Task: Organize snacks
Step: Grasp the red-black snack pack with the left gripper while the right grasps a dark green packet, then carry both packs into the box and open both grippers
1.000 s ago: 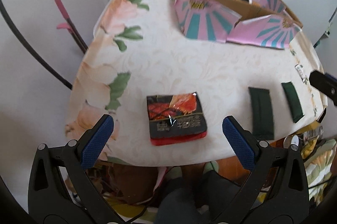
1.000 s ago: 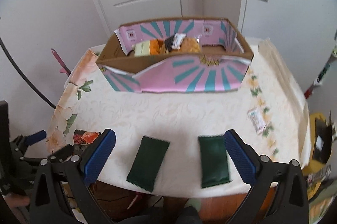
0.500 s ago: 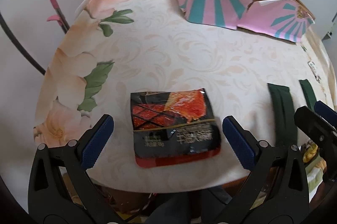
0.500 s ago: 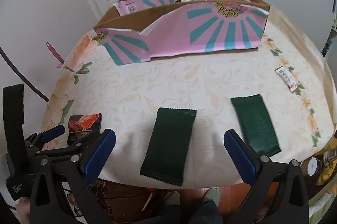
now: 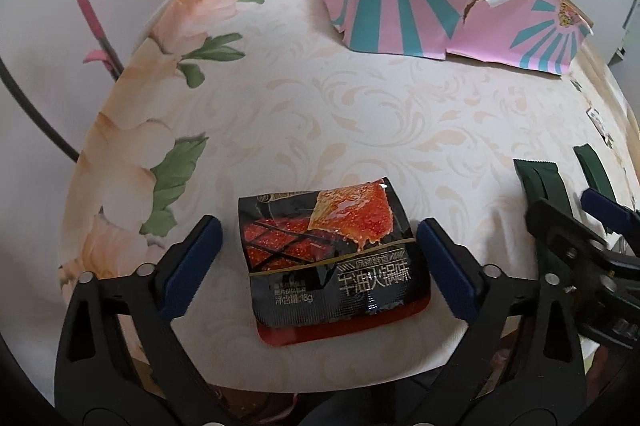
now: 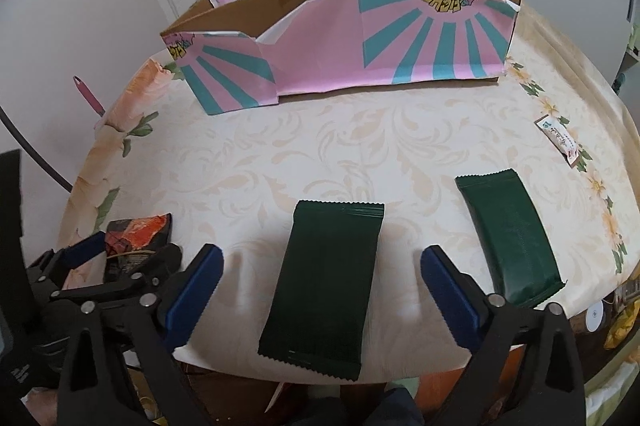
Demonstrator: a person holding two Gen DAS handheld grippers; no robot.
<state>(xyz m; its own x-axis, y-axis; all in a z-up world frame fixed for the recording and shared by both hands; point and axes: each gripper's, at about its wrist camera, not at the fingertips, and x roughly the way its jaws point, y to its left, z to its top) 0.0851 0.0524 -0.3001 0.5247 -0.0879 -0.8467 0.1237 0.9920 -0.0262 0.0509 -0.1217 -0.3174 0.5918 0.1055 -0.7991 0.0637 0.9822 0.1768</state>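
Both tongs lower, closing around snack packets (image 5: 332, 262)

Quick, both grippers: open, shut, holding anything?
Left gripper: open, closing around the black-and-red snack packet, not gripping.
Right gripper: open, closing around a dark green packet.

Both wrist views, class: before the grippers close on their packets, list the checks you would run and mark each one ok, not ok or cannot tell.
1. Black-and-red packet sits between left gripper pads, jaws closing: ok.
2. Nearer green packet centred in right gripper, jaws closing: ok.
3. Pads already pressing either packet: not ok.
4. Grippers clear of each other: ok.
5. Pink box has room inside: cannot tell.
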